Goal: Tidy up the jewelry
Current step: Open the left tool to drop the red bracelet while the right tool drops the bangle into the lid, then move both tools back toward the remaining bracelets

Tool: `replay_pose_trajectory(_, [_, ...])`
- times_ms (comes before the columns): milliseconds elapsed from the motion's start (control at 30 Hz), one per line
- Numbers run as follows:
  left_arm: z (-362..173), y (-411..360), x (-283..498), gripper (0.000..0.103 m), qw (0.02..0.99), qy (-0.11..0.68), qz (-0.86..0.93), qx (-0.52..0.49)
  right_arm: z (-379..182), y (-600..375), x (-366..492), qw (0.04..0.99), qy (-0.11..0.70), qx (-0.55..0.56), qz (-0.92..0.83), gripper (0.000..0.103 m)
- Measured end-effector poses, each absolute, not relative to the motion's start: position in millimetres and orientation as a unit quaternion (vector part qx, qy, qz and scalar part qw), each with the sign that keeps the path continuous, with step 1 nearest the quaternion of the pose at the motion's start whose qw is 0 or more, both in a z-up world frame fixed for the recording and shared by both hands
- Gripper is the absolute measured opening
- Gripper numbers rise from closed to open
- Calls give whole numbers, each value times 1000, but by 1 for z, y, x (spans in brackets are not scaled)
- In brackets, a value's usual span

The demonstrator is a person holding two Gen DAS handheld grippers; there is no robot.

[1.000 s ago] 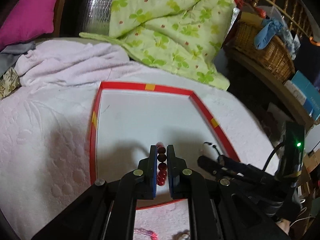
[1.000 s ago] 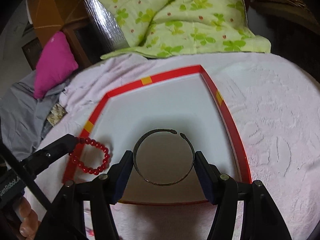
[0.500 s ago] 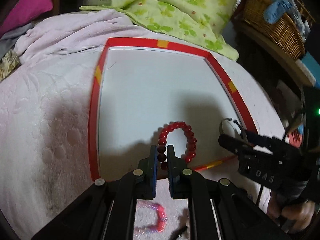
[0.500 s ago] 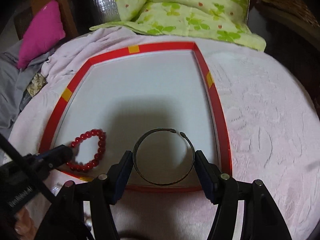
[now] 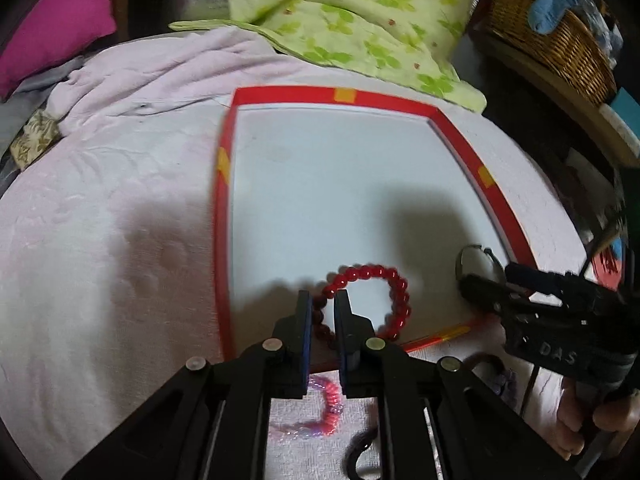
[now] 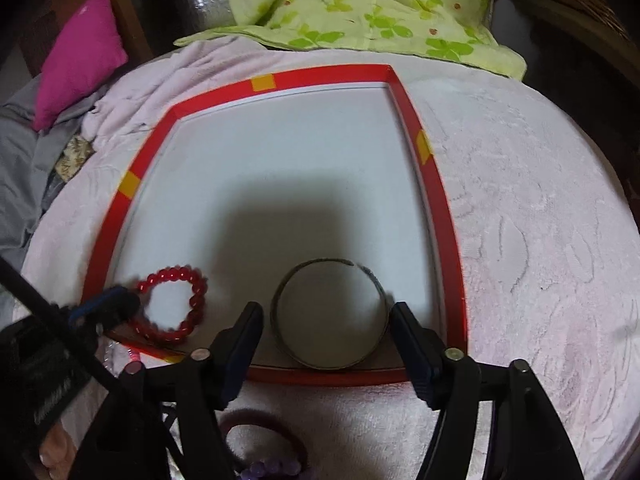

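Note:
A red-rimmed tray [image 5: 222,216] with a white floor lies on a pink bedspread. My left gripper [image 5: 321,300] is shut on a red bead bracelet [image 5: 394,284], which rests on the tray floor near the front left corner; it also shows in the right wrist view [image 6: 188,304]. My right gripper [image 6: 326,314] is open, its fingers either side of a dark metal open bangle [image 6: 320,360] that lies on the tray floor near the front rim [image 6: 456,280]. There are gaps between the pads and the bangle.
A pink bead bracelet [image 5: 324,404] and a dark hair tie [image 5: 356,452] lie on the bedspread in front of the tray. A maroon hair band [image 6: 272,424] and purple beads [image 6: 272,470] lie there too. A green floral quilt [image 5: 340,24], magenta pillow [image 5: 56,28] and wicker basket [image 5: 560,40] sit behind.
Both grippers lowered their pieces into the tray. The right gripper opened and the bangle now lies free on the tray floor. The left gripper still pinches the red bracelet.

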State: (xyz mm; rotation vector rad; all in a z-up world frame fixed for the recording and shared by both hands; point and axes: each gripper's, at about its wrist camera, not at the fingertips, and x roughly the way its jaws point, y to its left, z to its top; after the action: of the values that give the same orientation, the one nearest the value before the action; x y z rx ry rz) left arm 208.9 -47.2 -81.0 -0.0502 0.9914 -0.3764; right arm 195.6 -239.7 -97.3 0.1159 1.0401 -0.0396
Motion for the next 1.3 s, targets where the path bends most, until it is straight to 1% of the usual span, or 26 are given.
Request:
replay_pose_trajectory(33, [-78,-45,207,21,864,469,-181,-29,-94,-241,191,870,490,59,-16,74])
replay_pose_trajectory(67, [-73,-42,204,25,868,462,-181,-31,-90,-243,187,873,483,62,-16,75])
replay_pose_trajectory(100, [-69,-40,201,34,872,454,-178,-30,-88,-244,184,876,478,65,-15,76])
replay_pose_trajectory(133, [-64,-37,196,40,877,447,-175,-27,-82,-248,177,882,466,72,-12,76])
replay_pose_trajectory(200, [-55,-33,187,42,885,434,-170,-22,-74,-252,166,890,450,78,-10,76])
replay_pose_trajectory(300, [-45,-20,164,42,892,420,-164,-15,-60,-252,142,902,424,86,-5,76])
replay_pose_trajectory(400, [-43,-12,142,42,895,416,-162,0,-53,-254,112,905,416,90,7,75])
replay_pose_trajectory(600, [-59,1,89,42,884,436,-170,1,-55,-264,53,902,416,118,0,75])
replay_pose_trajectory(700, [-63,-4,71,42,880,438,-184,10,-56,-267,27,901,413,130,3,71])
replay_pose_trajectory(767, [-64,-9,64,42,879,436,-193,17,-58,-266,17,901,414,128,8,62])
replay_pose_trajectory(800, [-64,-11,64,42,878,435,-199,16,-59,-265,14,900,417,126,12,60])
replay_pose_trajectory(1000, [-72,-25,84,41,851,452,-264,-38,-72,-260,19,893,436,107,16,55])
replay_pose_trajectory(1033, [-73,-28,87,37,847,456,-271,-41,-74,-261,21,892,440,107,14,53])
replay_pose_trajectory(1067, [-75,-32,91,33,843,460,-277,-44,-75,-262,24,890,443,107,12,53])
replay_pose_trajectory(1100, [-78,-35,95,25,835,467,-286,-50,-76,-263,27,889,446,107,7,53])
replay_pose_trajectory(1200, [-82,-43,106,24,823,478,-300,-66,-78,-267,33,884,455,108,-1,53])
replay_pose_trajectory(1300, [-86,-48,114,16,818,485,-303,-68,-79,-269,36,883,456,110,0,53])
